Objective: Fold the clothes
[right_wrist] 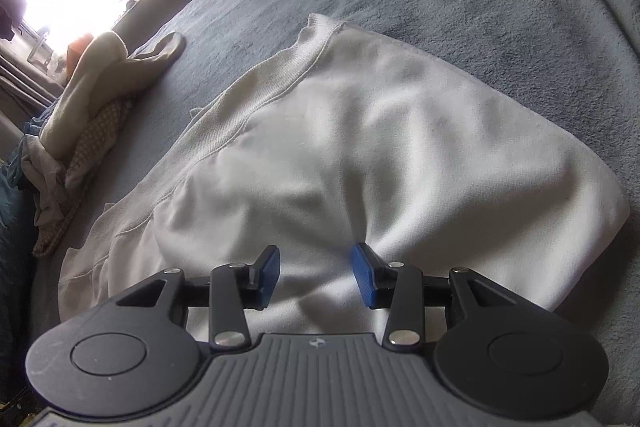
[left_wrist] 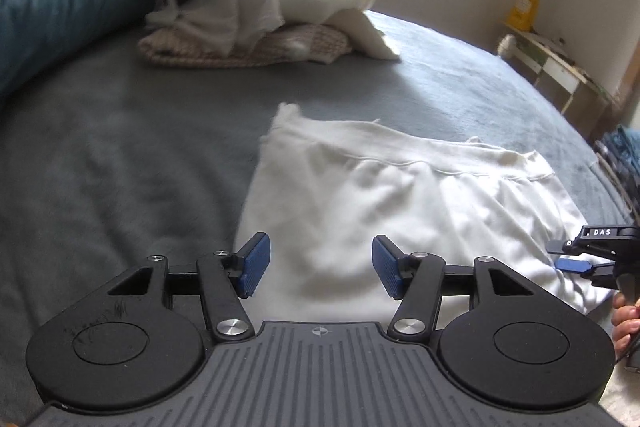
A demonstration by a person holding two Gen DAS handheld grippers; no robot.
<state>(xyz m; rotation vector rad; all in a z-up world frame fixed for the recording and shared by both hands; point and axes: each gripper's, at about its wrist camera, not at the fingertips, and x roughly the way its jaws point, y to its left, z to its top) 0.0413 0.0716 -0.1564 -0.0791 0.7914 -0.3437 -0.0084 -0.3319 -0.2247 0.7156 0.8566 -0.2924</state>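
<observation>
White sweatshirt (right_wrist: pixel 360 147) lies folded on grey bed (left_wrist: pixel 120 167); both tongs spread, seemingly touching nothing.

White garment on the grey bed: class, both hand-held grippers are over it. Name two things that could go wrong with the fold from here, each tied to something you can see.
1. The right hand-held gripper stands open over bunched cloth; closing there might pinch several layers of the white garment and drag the fold askew.
2. The ribbed hem lies wavy, so folding now could lock in creases.
</observation>
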